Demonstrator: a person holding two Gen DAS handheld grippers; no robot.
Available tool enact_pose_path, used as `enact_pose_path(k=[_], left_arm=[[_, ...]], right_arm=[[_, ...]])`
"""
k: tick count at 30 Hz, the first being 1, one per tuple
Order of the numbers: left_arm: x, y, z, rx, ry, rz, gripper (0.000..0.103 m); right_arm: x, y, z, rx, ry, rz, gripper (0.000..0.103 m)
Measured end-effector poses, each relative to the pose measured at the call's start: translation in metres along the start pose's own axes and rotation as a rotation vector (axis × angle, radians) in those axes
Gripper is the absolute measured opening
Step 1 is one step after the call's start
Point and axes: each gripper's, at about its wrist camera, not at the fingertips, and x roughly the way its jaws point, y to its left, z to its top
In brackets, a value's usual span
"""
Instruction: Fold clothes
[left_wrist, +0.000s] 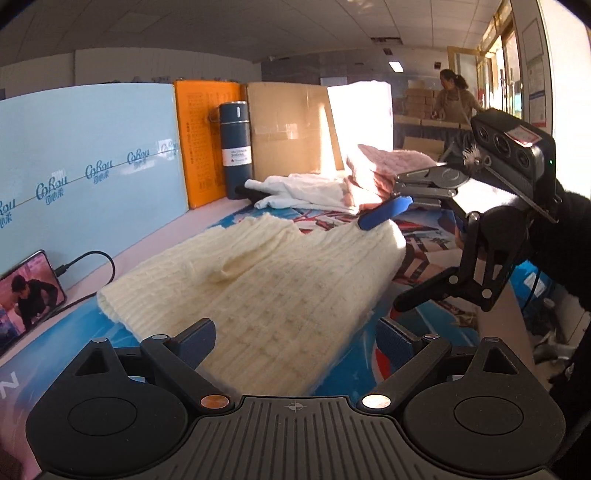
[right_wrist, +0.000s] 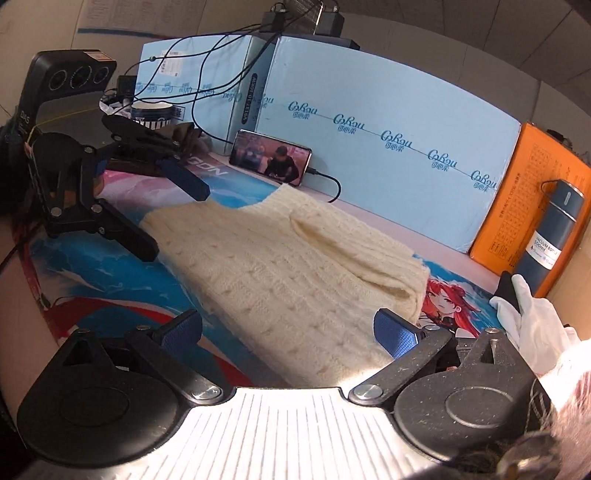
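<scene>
A cream knit sweater (left_wrist: 255, 291) is lying partly folded on the printed tabletop (left_wrist: 424, 325), just in front of a phone (right_wrist: 271, 157) that is leaning against a blue box (right_wrist: 388, 122). The left tongs (left_wrist: 295, 338) are hanging released over one end, the right tongs (right_wrist: 290, 330) released over the other, seemingly just above the knit.

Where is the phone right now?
The phone stands propped against the light blue box, beyond the cream sweater; it sits at the left wrist view's far left edge.
</scene>
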Motion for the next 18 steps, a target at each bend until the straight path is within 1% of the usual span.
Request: enact_pose_path(k=[3, 6, 10, 13, 15, 17, 18], left_arm=[[0.01, -0.01, -0.003, 0.08, 0.053, 0.051, 0.096], [0.019, -0.015, -0.004, 0.137, 0.071, 0.12, 0.096], [0.026, -0.011, -0.002, 0.158, 0.082, 0.201, 0.095], [0.025, -0.001, 0.0, 0.11, 0.06, 0.214, 0.095], [0.023, 0.002, 0.002, 0.089, 0.042, 0.222, 0.094], [0.02, 0.003, 0.006, 0.076, 0.021, 0.227, 0.087], [0.019, 0.003, 0.008, 0.073, 0.007, 0.233, 0.086]], right_arm=[[0.011, -0.007, -0.005, 0.018, 0.032, 0.021, 0.1], [0.019, -0.014, -0.009, 0.049, 0.05, 0.033, 0.1], [0.024, -0.025, -0.012, 0.116, 0.053, 0.031, 0.098], [0.018, -0.021, -0.011, 0.097, 0.028, -0.028, 0.098], [0.015, -0.014, -0.01, 0.049, 0.003, -0.096, 0.098], [0.016, -0.003, -0.01, -0.054, -0.004, -0.167, 0.098], [0.017, 0.003, -0.009, -0.112, -0.005, -0.201, 0.098]])
